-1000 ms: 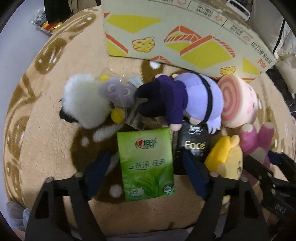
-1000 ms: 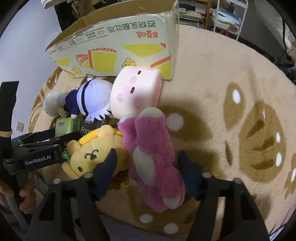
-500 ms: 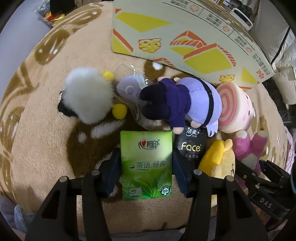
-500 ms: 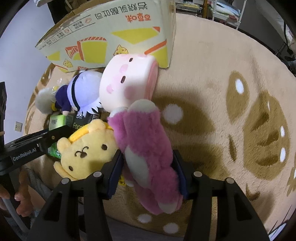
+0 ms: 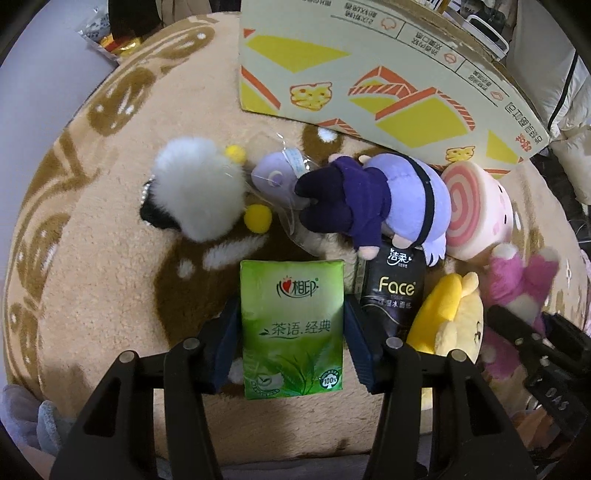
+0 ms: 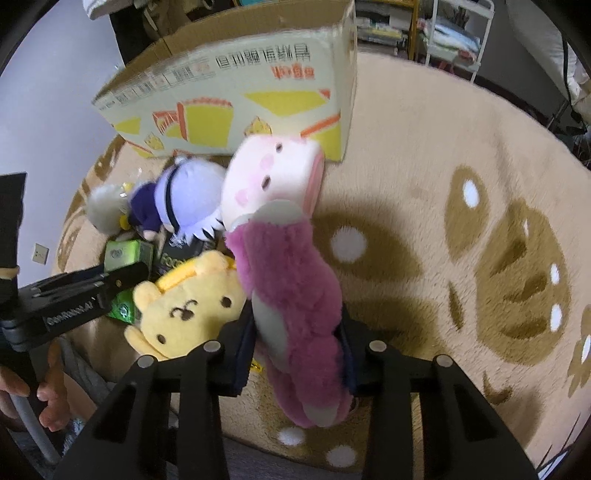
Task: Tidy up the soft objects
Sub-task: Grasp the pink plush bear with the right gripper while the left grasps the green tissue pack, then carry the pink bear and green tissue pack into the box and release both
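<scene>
My left gripper is shut on a green tissue pack lying on the tan rug. My right gripper is shut on a pink plush bear, lifted a little off the rug. Beside it are a yellow bear plush, a pink roll plush and a purple-haired doll. In the left wrist view I also see a black Face tissue pack, the purple-haired doll, a white fluffy plush and the roll plush.
An open cardboard box stands behind the toys on the rug; it also shows in the right wrist view. The rug stretches to the right. Snack packets lie at the far left.
Both grippers closed: the left onto the green tissue pack, the right onto the pink bear. The pink bear has since risen slightly.
</scene>
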`<control>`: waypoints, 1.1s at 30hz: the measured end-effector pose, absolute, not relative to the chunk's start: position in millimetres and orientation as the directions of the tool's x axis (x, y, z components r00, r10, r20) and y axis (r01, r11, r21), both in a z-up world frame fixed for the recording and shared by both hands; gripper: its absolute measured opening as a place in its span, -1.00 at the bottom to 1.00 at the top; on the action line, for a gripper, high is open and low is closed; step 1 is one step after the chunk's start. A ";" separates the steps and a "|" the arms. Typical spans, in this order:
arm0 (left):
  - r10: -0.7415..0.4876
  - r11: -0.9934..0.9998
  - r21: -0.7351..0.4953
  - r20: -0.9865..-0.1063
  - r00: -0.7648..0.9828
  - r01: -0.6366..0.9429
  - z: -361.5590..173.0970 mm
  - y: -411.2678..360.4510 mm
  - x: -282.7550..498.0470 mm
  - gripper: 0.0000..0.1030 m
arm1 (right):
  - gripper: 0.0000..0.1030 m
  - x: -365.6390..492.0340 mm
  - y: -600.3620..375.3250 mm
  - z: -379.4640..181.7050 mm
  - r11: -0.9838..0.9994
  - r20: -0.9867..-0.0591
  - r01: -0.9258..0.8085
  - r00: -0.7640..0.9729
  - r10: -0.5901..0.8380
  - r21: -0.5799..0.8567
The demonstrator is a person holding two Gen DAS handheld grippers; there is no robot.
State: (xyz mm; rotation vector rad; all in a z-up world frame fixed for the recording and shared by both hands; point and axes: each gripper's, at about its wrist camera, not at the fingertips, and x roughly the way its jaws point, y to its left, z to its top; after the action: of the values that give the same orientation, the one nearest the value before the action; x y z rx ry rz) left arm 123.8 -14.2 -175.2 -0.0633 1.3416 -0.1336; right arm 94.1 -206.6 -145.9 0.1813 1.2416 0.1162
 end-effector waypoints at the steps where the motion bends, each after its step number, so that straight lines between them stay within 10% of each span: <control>1: -0.123 0.992 -0.111 -0.965 0.232 0.065 -171.0 -15.6 120.0 0.01 | -0.21 91.3 -209.6 -142.0 0.980 -0.924 0.011 0.334 0.185 0.200; 33: -0.152 0.986 -0.069 -0.727 0.669 0.149 -22.3 -12.0 83.7 0.01 | -0.21 65.9 -226.4 -36.0 0.953 -0.654 -0.071 0.712 0.254 0.293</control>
State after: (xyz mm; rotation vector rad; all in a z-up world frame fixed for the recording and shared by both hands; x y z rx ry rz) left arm 83.7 -12.0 -22.3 -0.0037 0.8201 -0.1695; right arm 65.9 -226.5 -36.0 0.2558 0.7584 0.1823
